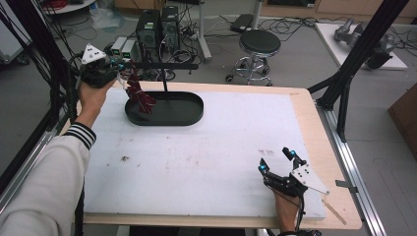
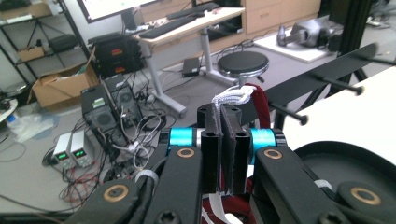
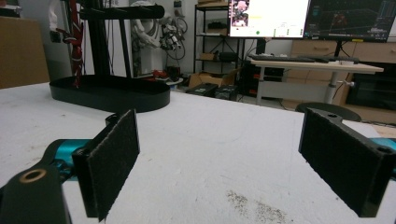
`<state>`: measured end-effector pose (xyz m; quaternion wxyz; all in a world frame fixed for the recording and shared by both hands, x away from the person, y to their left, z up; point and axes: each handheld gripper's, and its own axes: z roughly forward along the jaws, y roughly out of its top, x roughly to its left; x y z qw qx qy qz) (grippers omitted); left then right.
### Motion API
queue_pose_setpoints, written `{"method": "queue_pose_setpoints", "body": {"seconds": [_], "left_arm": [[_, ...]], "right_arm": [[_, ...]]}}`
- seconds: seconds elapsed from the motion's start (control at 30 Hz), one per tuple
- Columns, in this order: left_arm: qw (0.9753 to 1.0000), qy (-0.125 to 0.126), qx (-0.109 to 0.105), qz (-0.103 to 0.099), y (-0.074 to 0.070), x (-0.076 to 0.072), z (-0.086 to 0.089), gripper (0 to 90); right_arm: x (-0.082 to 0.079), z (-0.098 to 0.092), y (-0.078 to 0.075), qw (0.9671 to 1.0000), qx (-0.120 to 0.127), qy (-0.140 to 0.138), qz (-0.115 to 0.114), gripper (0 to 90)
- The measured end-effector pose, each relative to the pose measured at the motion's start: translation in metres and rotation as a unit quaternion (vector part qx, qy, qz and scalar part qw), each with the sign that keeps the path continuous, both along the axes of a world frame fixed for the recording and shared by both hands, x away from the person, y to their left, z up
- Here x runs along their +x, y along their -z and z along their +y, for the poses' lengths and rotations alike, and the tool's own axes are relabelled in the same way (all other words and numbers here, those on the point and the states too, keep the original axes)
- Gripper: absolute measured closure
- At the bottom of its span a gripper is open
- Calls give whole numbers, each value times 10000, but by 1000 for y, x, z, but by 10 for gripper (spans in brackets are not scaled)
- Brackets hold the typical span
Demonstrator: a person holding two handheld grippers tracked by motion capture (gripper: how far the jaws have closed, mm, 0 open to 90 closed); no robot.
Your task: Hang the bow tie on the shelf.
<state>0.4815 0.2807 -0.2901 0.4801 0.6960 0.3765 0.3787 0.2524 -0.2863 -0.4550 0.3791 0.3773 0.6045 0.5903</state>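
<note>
A dark red item with a white cord loop (image 2: 232, 95) is being pinched between the pressed-together jaws of the left tool (image 1: 119, 66), up beside the horizontal bar (image 1: 164, 65) of a black stand at the far left of the worktop (image 1: 206, 147). In the high view the red item (image 1: 139, 96) is hanging down from that tool toward the stand's oval base tray (image 1: 189, 115); whether it is touching the tray cannot be told. What the item is exactly cannot be told either; it is looking soft, folded and patterned.

The step in hand is being judged as hanging the loop on 1 of the bar's thin pegs (image 2: 335, 83). To be done well, the loop should be held open and clear of the jaws, brought over a peg tip squarely, and released only once the cord is seated behind the tip, so that the item is not slipping off.

The right tool (image 1: 277, 161) is being rested low on the worktop near the right front, its 2 jaws spread wide with nothing between them; their pads (image 3: 114, 154) are looking dark and felt-like. The worktop cover is white, matte and lightly smudged.
</note>
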Motion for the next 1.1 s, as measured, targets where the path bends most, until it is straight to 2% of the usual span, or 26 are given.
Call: {"method": "queue_pose_setpoints", "body": {"seconds": [0.13, 0.3, 0.37, 0.43, 0.53, 0.67, 1.1], "left_arm": [[9999, -106, -80, 95, 4, 9, 2, 862], [9996, -202, -7, 205, 7, 15, 1, 859], [9993, -259, 112, 245, 9, 17, 0, 858], [9990, -305, 72, 322, 11, 18, 2, 858], [9984, -372, 127, 411, 13, 19, 4, 858], [9981, -421, 109, 437, 16, 20, 7, 854], [9982, -362, 116, 458, 21, 18, 10, 836]], "right_arm": [[0, 0, 0, 10000, -36, 6, -33, 115], [0, 0, 0, 10000, -33, 11, -34, 115], [0, 0, 0, 10000, -32, 5, -30, 115], [0, 0, 0, 10000, -29, 5, -28, 115], [-1, 0, 0, 10000, -13, 7, -11, 115], [0, 0, 0, 10000, -16, 8, -22, 115], [-1, 0, 0, 10000, -31, 9, -52, 115]]}}
